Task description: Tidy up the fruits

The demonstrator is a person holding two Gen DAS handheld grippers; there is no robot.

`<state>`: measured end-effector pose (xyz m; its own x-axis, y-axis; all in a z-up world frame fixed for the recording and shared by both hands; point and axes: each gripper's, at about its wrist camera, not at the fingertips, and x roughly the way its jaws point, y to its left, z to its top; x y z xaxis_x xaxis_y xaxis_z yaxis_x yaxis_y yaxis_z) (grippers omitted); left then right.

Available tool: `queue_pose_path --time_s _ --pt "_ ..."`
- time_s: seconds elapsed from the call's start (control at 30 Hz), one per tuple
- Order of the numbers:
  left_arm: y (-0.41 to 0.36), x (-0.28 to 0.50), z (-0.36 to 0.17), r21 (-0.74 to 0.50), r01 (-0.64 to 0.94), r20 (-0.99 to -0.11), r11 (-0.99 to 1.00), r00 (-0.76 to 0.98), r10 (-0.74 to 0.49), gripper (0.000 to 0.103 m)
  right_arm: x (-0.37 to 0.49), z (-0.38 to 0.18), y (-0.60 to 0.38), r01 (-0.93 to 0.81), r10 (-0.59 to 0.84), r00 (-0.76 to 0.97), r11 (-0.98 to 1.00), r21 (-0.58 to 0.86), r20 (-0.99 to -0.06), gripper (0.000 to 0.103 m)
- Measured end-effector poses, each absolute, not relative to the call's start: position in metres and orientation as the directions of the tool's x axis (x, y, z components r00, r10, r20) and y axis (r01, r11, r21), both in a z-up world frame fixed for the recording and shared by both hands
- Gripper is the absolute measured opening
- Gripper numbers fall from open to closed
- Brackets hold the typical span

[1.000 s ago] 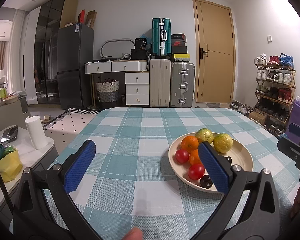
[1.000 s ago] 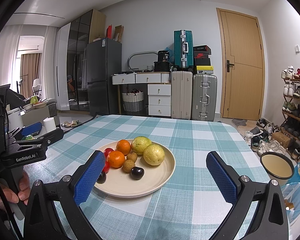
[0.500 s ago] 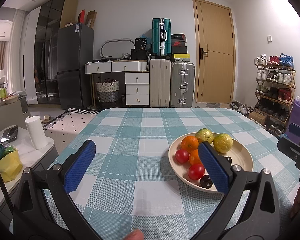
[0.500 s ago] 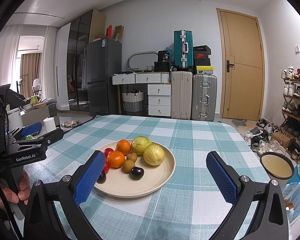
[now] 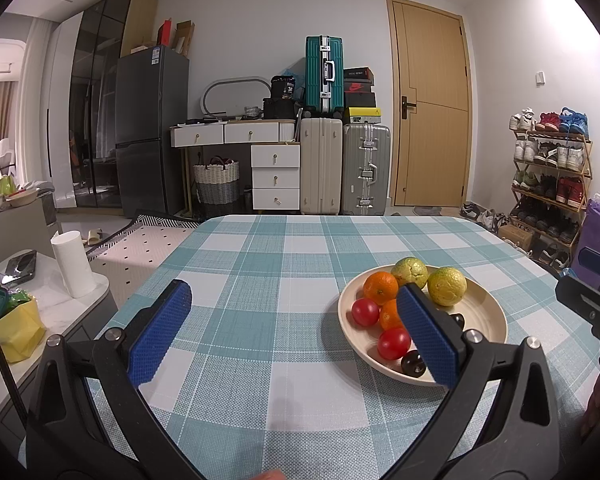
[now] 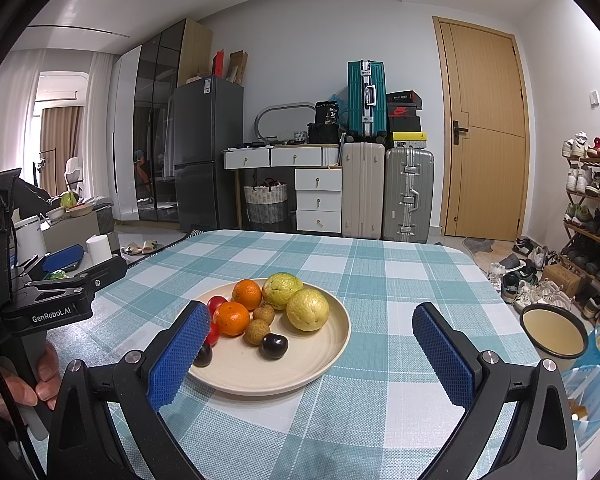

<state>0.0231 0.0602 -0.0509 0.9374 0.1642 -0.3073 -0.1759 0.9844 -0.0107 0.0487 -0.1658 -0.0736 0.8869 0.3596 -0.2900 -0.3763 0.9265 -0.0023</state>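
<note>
A cream plate point(image 6: 332, 344) sits on the teal checked tablecloth point(image 6: 380, 272). It holds two oranges point(image 6: 231, 318), two yellow-green guavas point(image 6: 307, 309), red tomatoes point(image 6: 216, 303), two brown longans point(image 6: 257, 331) and dark plums point(image 6: 275, 346). My right gripper point(image 6: 310, 354) is open and empty, low over the table's near edge, with the plate between and beyond its fingers. My left gripper point(image 5: 292, 332) is open and empty, left of the plate point(image 5: 488, 316); its right finger point(image 5: 426, 334) overlaps the plate's fruit in view.
A cream enamel bowl point(image 6: 553, 330) and snack packets point(image 6: 598, 364) lie off the table's right edge. A side counter with a paper roll point(image 5: 73, 264) and yellow bag point(image 5: 14, 328) stands at left. Suitcases, drawers and a shoe rack stand beyond.
</note>
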Motion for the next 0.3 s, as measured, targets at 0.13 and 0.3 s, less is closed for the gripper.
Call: queue_pose_path --time_s 0.13,0.3 --pt "0.0597 0.0224 -0.0505 -0.01 -0.175 -0.307 0.985 0.938 0.163 0.103 0.0485 -0.0734 -0.166 -0.377 0.36 0.887 0.926 -0.002 -0.29 0.103" --pt "0.0598 0.0224 -0.0505 -0.011 -0.175 -0.307 0.984 0.937 0.163 0.103 0.0485 -0.0734 -0.1659 -0.376 0.36 0.887 0.926 -0.003 -0.29 0.103"
